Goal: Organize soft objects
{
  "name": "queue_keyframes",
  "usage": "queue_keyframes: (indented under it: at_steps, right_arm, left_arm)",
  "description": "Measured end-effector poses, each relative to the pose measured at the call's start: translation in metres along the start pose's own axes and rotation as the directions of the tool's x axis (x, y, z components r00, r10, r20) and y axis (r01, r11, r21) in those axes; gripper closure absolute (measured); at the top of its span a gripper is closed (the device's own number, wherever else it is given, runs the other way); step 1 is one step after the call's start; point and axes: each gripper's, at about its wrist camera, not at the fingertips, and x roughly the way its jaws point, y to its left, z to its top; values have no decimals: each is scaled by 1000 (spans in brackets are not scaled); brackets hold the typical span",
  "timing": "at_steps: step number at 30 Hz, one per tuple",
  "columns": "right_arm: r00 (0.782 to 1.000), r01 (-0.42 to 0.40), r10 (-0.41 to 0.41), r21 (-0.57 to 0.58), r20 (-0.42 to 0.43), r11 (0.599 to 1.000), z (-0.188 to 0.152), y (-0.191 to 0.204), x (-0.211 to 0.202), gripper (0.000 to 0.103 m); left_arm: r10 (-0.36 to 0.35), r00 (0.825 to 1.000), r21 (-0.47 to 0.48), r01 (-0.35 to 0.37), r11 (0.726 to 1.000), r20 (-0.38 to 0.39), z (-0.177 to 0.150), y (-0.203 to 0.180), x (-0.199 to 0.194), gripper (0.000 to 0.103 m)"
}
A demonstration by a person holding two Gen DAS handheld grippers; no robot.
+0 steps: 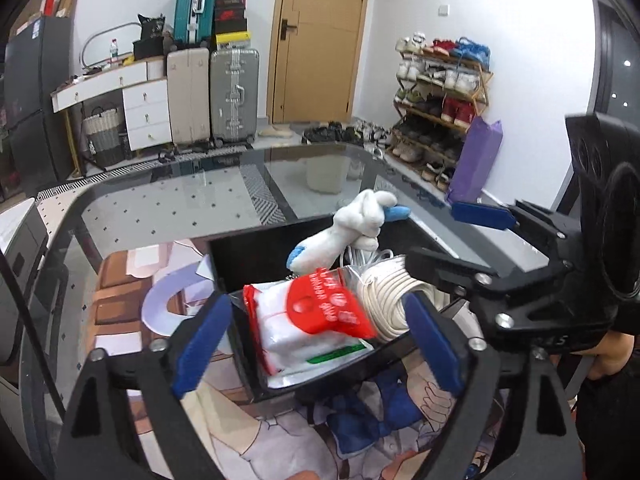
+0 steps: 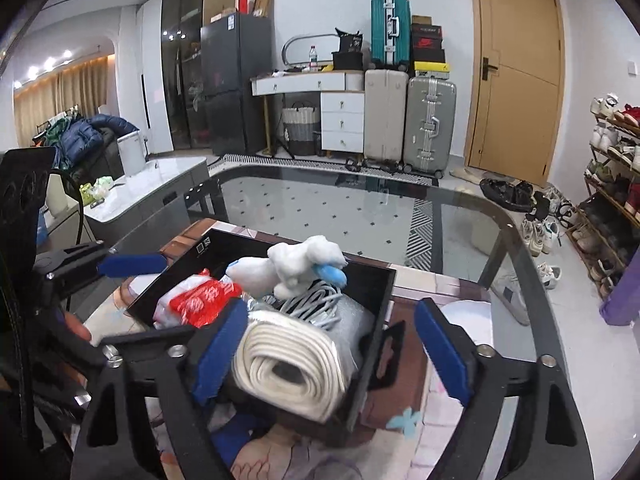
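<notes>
A black open box [image 1: 256, 256] [image 2: 376, 280] sits on a printed mat on the glass table. It holds a white-and-blue plush toy [image 1: 352, 232] [image 2: 304, 264], a red-and-white plastic pack [image 1: 320, 316] [image 2: 200, 300], a coil of white rope [image 1: 384, 304] [image 2: 292, 368] and a grey cable [image 2: 320, 304]. My left gripper [image 1: 316, 344] is open over the near side of the box, around the red pack without touching it. My right gripper [image 2: 332, 356] is open over the rope coil and the box's right wall, holding nothing.
The glass table [image 1: 180, 204] [image 2: 320, 200] stretches beyond the box. A printed mat [image 1: 224, 420] [image 2: 440, 412] lies under the box. Suitcases, a white desk and a shoe rack stand on the floor behind. The right gripper shows in the left wrist view [image 1: 480, 216].
</notes>
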Motion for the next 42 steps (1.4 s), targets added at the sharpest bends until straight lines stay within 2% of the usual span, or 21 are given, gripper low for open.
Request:
queue_keyframes:
  at_steps: [1,2,4,9,15,20,25,34,42]
  right_arm:
    - [1000,9,-9,2,7,1000,-2,0,-5,4]
    - [999,31,-31,2,23,1000,-5,0,-10,2]
    - [997,66,-67,5,45,998,-11,1,-20,1]
    - [996,53,-57,61,63,997,-27,-3,-29,1]
    - [997,28,-34,76,76,997,-38,4,-32,1]
    - [994,12,-19,71,106,997,-40,10,-34,1]
    - [992,22,-30,68,120,997,-43,12,-34,1]
    - [989,26,-34,59,145,998,-47,15,-38,1]
    - [982,62,-73,68,173,996,-46,13,-42,1]
  left_arm:
    - [10,1000,-6,-10,1000,8,-1,1,-3,4]
    - [20,1000,-12,-20,1000,15,-2,3,-5,1]
    - [38,998,-32,-37,999,40,-7,9,-9,1]
    - [63,996,-100,-55,993,70,-20,24,-14,0]
    - [123,988,-110,-112,988,94,-32,28,-13,0]
    - [130,986,-130,-116,985,104,-35,31,-8,0]
    - [159,980,-111,-146,983,119,-39,30,-7,0]
    - [165,980,-114,-152,982,111,-40,30,-6,0]
    - [170,975,-88,-158,983,146,-41,23,-12,0]
